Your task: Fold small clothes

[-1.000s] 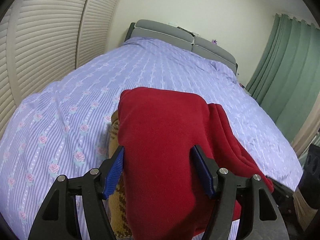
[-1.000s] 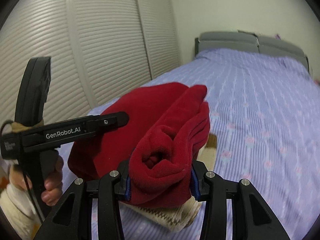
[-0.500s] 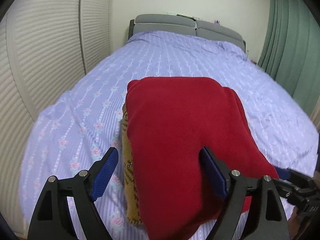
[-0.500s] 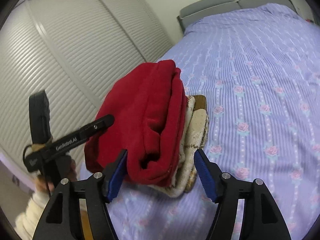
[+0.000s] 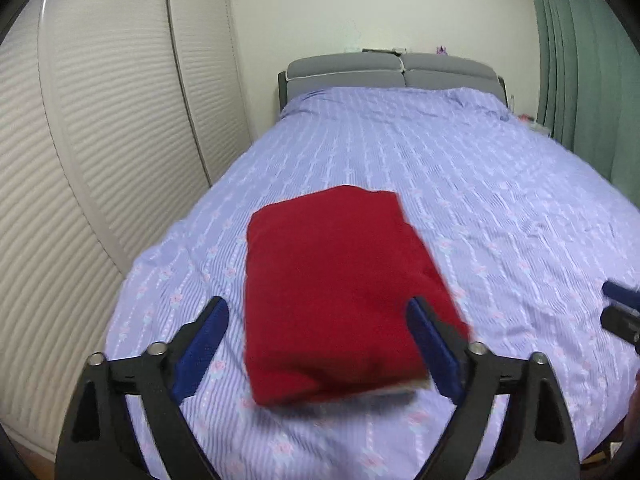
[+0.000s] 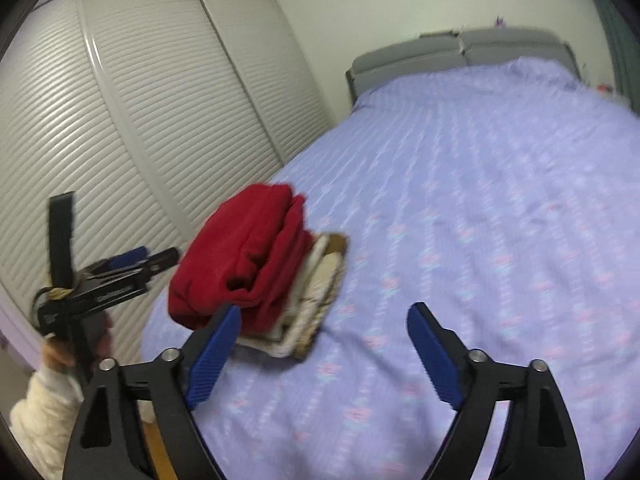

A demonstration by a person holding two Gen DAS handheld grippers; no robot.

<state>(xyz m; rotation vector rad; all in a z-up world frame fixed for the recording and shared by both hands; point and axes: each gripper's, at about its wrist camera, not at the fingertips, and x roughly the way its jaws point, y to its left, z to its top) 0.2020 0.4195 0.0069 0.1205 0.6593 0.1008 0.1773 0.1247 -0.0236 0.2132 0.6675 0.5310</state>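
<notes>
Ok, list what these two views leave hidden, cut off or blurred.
- Cream patterned garment: left wrist view, covered by the red garment; only a sliver shows.
- Right gripper: left wrist view, cut off by the frame edge.
- Bedspread pattern: right wrist view, smeared by motion blur.

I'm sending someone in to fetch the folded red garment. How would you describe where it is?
Find the bed with the lilac flowered cover, and go to the foot corner nearest the louvred wardrobe doors. The folded red garment tops a small stack there, over a cream-and-brown patterned knit; it is the only red thing.
</notes>
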